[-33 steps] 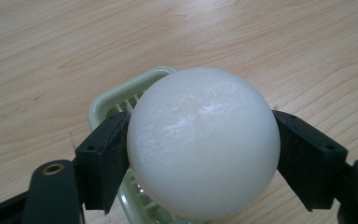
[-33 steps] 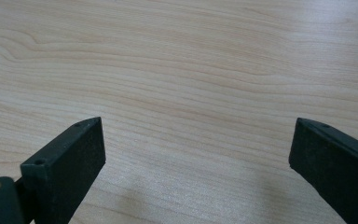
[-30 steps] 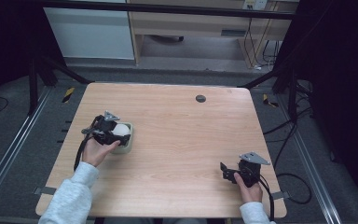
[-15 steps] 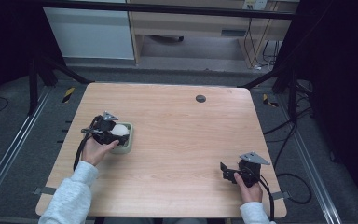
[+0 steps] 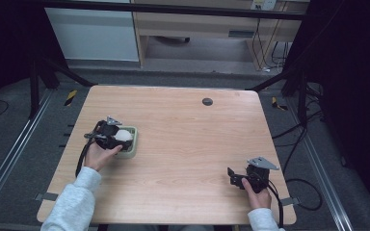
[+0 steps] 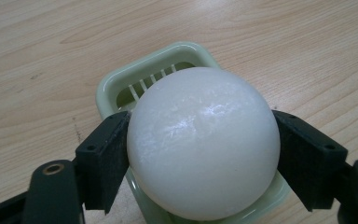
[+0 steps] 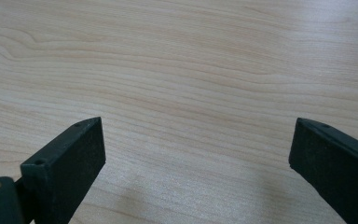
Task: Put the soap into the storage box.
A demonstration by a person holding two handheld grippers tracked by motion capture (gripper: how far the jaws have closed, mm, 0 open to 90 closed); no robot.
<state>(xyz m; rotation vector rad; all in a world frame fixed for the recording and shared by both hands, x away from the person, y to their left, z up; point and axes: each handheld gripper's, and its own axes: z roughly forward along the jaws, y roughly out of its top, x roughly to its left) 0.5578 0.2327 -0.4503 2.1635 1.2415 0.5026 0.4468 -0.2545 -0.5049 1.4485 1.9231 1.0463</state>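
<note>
L gripper (image 6: pixel 200 154) had nudged the white ball (image 6: pixel 203 142), jaws clamped on it, over the green tray (image 6: pixel 121 84), w/ R gripper (image 7: pixel 198 163) jaws wide, so drop looked near.

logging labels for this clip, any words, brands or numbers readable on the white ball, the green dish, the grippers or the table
None can be read.
white ball: plain, no print.
green dish: no label.
table: bare wood, no text.
Left hand-held gripper and right hand-held gripper: black pads, no markings.
</note>
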